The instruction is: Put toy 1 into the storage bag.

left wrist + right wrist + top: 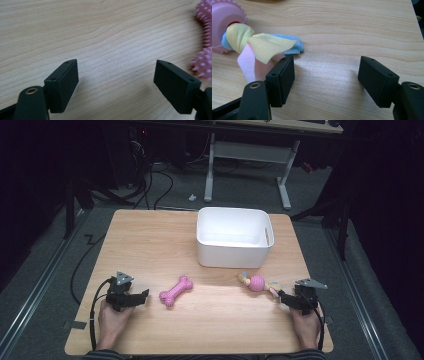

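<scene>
A pink spiky bone toy [176, 291] lies on the wooden table [150, 240], left of centre. My left gripper [142, 296] rests on the table just left of it, open, with bare wood between its jaws. In the left gripper view [116, 67] the bone [203, 62] sits at the right edge, outside the jaws. A pink ball toy with knotted cloth tails [257, 283] lies right of centre. My right gripper [281, 296] is open beside it. In the right gripper view [325, 62] the cloth tails [262, 45] reach the left jaw, and nothing lies between the jaws.
A white plastic bin [234, 237] stands at the back middle of the table, nothing visible inside. The person's hands hold both grippers near the front edge. Beyond the table are a desk frame [285, 180] and cables on the grey floor.
</scene>
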`<state>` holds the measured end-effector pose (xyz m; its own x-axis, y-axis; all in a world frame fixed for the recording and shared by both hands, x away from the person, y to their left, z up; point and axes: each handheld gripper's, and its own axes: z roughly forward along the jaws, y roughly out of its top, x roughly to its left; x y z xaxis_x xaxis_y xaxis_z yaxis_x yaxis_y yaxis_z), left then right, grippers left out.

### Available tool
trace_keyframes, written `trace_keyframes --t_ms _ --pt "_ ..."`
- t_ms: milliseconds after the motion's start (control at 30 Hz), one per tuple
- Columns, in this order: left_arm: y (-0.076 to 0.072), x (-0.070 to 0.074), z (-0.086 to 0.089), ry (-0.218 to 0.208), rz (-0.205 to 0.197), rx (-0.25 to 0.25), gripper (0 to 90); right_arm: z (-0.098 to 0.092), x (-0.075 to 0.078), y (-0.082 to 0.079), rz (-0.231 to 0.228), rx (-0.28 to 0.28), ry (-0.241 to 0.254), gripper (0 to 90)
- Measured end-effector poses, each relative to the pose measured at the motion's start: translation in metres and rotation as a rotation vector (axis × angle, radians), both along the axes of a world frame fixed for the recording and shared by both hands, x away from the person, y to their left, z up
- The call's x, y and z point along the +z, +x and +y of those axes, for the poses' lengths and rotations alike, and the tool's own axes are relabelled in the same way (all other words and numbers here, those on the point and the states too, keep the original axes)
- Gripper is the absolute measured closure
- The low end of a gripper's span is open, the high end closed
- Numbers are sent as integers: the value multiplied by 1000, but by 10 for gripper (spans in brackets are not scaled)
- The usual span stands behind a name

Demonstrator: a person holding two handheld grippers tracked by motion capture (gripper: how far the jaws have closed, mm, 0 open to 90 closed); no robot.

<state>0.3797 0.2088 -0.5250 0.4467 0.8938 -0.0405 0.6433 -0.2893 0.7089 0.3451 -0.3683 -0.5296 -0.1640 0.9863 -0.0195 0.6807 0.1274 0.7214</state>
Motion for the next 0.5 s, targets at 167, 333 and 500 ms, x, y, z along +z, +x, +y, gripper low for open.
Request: trace_keyframes --t_ms 167,333,500 --pt "-8 8 3 -27 -13 -6 238 0 0 0 0 0 0 293" --pt "-17 15 6 -33 -22 -17 249 0 0 0 0 0 0 293" --pt "-24 24 9 -52 -28 -34 280 0 0 0 0 0 0 293"
